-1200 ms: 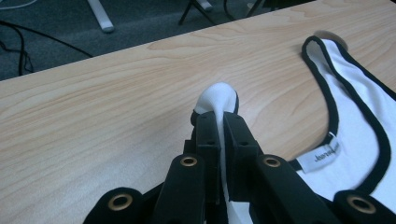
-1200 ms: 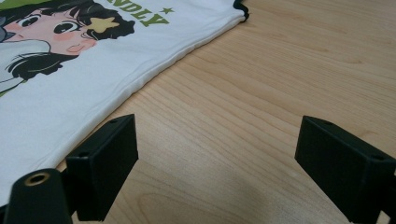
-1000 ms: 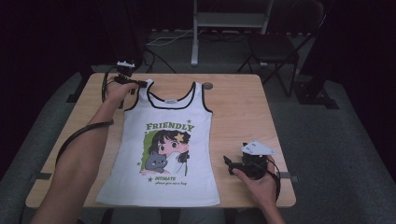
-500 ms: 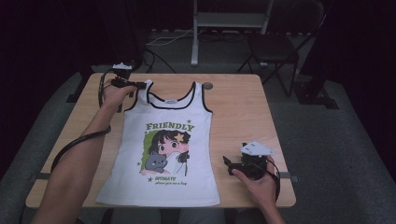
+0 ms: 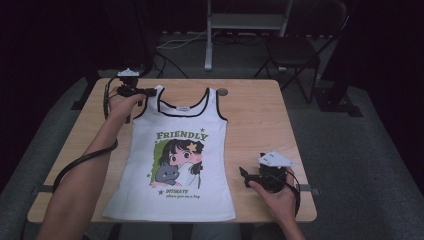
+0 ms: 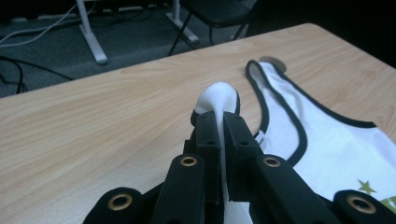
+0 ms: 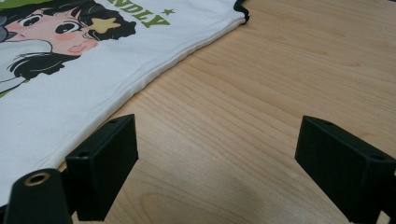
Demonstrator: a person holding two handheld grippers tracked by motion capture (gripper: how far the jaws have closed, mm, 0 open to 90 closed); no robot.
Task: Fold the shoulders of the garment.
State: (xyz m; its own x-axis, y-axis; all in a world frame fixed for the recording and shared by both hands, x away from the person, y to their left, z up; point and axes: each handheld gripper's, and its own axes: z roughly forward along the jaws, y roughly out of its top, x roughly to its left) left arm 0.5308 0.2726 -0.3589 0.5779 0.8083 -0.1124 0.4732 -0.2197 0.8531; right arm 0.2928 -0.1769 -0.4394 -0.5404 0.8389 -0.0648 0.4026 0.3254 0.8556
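A white tank top [image 5: 175, 165] with black trim and a cartoon girl print under "FRIENDLY" lies flat on the wooden table [image 5: 255, 115]. My left gripper [image 5: 149, 92] is at the top's far left shoulder strap, shut on the strap [image 6: 218, 95], whose white fabric bulges out between the jaws. The other strap [image 6: 268, 70] lies flat farther off. My right gripper [image 5: 243, 176] rests on bare wood just right of the top's hem side. It stands open in the right gripper view [image 7: 215, 154], with nothing between its jaws, and the top's side edge [image 7: 154, 70] runs just to the left.
A round grommet hole [image 5: 222, 92] sits in the table near the far edge. Beyond the table stand a chair [image 5: 295, 50] and a metal stand base [image 5: 245, 22] on dark floor. Cables [image 5: 80, 162] trail from both grippers.
The left gripper has shifted slightly at the shoulder strap. The right gripper has stayed near the hem side, barely moving.
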